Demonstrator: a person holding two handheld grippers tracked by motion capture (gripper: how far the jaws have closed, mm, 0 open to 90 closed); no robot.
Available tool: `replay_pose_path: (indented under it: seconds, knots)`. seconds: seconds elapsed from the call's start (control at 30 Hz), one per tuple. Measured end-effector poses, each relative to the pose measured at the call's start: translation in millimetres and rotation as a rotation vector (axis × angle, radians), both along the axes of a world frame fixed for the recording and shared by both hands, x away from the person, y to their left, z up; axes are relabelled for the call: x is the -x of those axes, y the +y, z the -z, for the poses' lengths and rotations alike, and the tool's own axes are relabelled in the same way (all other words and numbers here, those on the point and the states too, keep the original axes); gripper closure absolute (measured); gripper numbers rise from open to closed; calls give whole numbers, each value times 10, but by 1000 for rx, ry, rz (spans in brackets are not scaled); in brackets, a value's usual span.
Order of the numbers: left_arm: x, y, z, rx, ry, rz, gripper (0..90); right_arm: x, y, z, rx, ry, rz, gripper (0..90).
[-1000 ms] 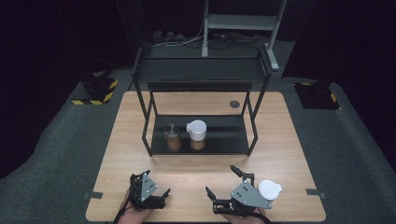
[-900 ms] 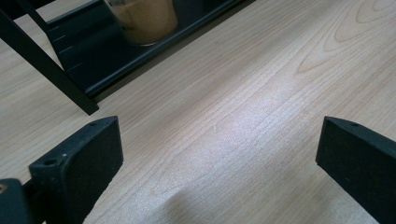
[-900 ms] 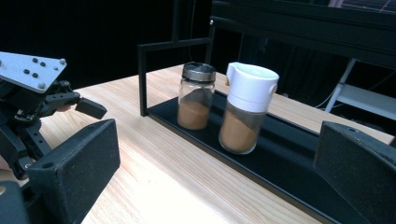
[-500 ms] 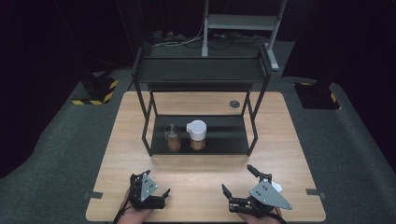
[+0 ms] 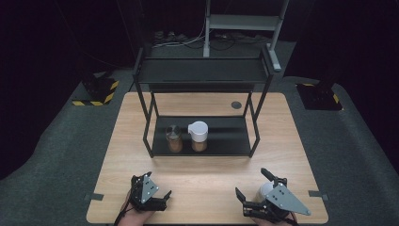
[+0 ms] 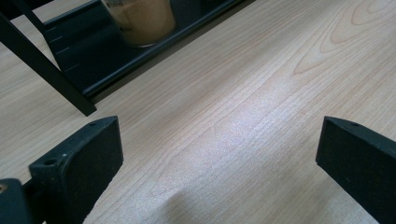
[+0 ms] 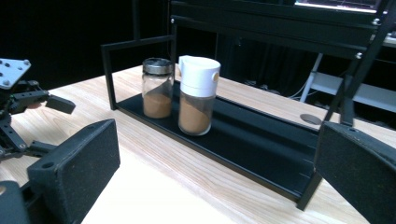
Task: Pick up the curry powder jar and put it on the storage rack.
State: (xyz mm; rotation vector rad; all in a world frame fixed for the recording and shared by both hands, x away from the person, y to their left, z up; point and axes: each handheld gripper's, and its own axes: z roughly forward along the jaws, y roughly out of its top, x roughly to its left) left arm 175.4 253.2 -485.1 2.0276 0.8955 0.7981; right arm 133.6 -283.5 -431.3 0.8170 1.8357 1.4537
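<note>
Spice jars, one steel-capped (image 7: 157, 87) and one white-capped (image 7: 196, 94), stand touching on the rack's low shelf (image 7: 261, 154), and either wide-spread gripper, left (image 5: 151, 194) or right (image 5: 256, 189), reaching for one could topple its neighbour.

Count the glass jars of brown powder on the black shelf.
2: the metal-lidded glass jar stands beside the white-capped glass jar, both on the black metal rack's lower shelf.

Two spice jars on the rack's bottom shelf

White-capped jar (image 7: 198, 95) and metal-lidded jar (image 7: 157, 87) stand upright, side by side, both holding brown powder.
</note>
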Motion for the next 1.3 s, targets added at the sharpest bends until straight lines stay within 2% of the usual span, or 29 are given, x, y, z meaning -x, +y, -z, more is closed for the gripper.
replay_pose_path:
  seconds: [0.63,0.83,1.3]
  knots:
    - [0,1,1,-2,-1,4,9,146,-324,117,-3,10,79,0]
    - [-1,5,2,0,-2,5,9,155,-408,178,-3,22,80,0]
    - [-1,7,2,1,-2,7,9,205,-458,325,-14,54,126,8]
